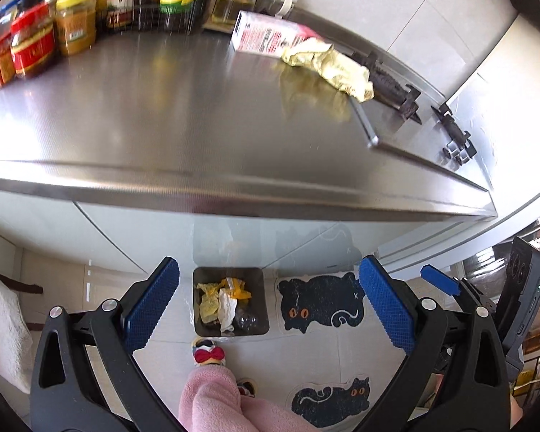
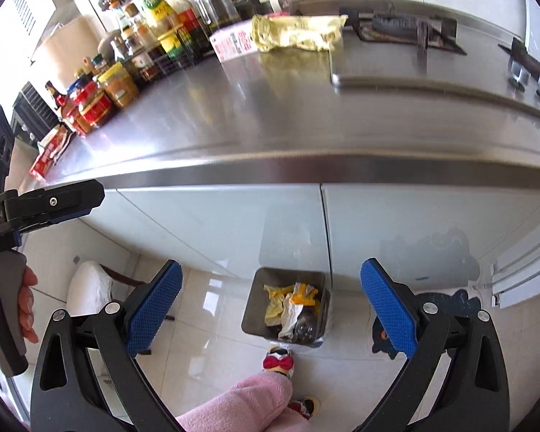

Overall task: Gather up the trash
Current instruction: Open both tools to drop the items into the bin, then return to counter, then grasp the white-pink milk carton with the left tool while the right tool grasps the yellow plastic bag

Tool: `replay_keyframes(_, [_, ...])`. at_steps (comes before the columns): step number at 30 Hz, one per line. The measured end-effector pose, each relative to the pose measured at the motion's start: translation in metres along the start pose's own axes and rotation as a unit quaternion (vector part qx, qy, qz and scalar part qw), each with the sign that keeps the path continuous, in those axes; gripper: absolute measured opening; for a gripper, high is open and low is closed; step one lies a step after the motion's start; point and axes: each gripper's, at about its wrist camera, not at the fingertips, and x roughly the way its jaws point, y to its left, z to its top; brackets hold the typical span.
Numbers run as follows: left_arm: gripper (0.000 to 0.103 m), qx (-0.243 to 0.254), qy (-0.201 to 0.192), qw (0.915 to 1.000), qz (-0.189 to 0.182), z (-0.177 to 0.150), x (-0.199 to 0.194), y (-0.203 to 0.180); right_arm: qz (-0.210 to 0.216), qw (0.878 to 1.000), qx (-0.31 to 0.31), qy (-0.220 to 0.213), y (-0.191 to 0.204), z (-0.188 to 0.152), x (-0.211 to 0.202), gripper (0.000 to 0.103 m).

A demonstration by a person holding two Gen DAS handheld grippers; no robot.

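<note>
A grey trash bin [image 1: 230, 302] stands on the floor below the counter, holding crumpled yellow and white wrappers; it also shows in the right wrist view [image 2: 288, 302]. On the steel counter lie a crumpled yellow wrapper [image 1: 329, 64] [image 2: 295, 32] and a pink-and-white carton [image 1: 266, 37] [image 2: 232, 45] behind it. My left gripper [image 1: 268, 302] is open and empty, held above the bin. My right gripper [image 2: 270, 302] is open and empty, also above the bin. The left gripper shows at the left edge of the right wrist view [image 2: 68, 198].
Sauce jars and bottles [image 1: 68, 25] [image 2: 126, 72] crowd the counter's back left. A gas hob [image 1: 396, 82] [image 2: 406, 28] lies at the right. Cat-shaped floor mats [image 1: 320, 302] lie beside the bin. The person's slippered foot [image 1: 208, 354] stands in front of the bin.
</note>
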Motion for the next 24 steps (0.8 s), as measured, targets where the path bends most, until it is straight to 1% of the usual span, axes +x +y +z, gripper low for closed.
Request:
replay_keyframes(4, [0.095,0.014,-0.027,0.9996,0.000,0.032,-0.018,-0.009,-0.003,0.999,-0.015,-0.039,0.007,0.032,-0.018,0.100])
replay_keyframes(7, [0.095,0.023,-0.040,0.9990,-0.001,0.056,-0.022,-0.012,-0.005,0.998,-0.023,-0.060,0.010,0.059,-0.024,0.100])
replay_keyframes(11, [0.095,0.034,-0.053,0.9980,-0.005,0.092,-0.015,-0.013,-0.010,0.996,-0.029,-0.084,0.011,0.096,-0.025,0.100])
replay_keyframes(14, [0.095,0.033,-0.061,0.9975,-0.007,0.121,-0.007,-0.008,-0.013,0.995,-0.029,-0.092,0.008,0.124,-0.016,0.100])
replay_keyframes(18, [0.095,0.033,-0.063,0.9975,-0.005,0.157,0.012,-0.001,-0.019,0.995,-0.025,-0.097,0.005,0.158,0.001,0.100])
replay_keyframes(24, [0.095,0.044,-0.052,0.9977,-0.008,0.205,0.046,0.006,-0.031,0.995,-0.017,-0.092,-0.004,0.192,0.031,0.100])
